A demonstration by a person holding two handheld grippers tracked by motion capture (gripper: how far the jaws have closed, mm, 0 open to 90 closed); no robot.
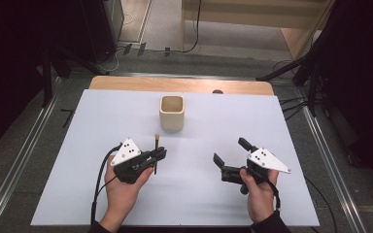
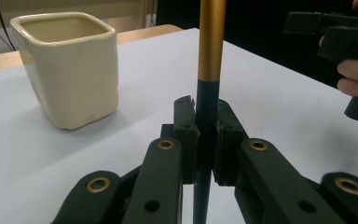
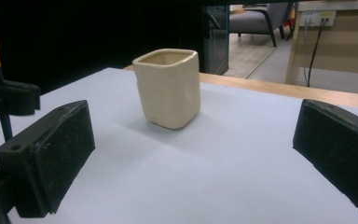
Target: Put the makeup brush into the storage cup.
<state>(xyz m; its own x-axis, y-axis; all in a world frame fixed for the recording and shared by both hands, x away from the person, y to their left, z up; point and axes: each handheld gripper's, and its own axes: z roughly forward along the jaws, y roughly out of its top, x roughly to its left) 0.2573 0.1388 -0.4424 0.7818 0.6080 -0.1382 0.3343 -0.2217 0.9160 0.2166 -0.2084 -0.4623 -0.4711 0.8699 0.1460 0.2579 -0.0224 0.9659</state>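
With my left tongs point(image 1: 161, 154) clamped on the brush point(image 1: 156, 153) and my right tongs point(image 1: 229, 152) spread empty, I judged dropping it into the cup point(image 1: 172, 112) above came next.

Cream cup point(image 1: 172, 112), gold-and-black brush point(image 2: 210, 56) (white table point(image 1: 126, 116)).

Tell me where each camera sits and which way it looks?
High view: above the table, looking forward and down; both hands show, left tool, right tool.
Left gripper view: rides the left tool, its jaws clamping the brush.
Right gripper view: rides the right tool, jaws wide apart.
All share the cream cup.
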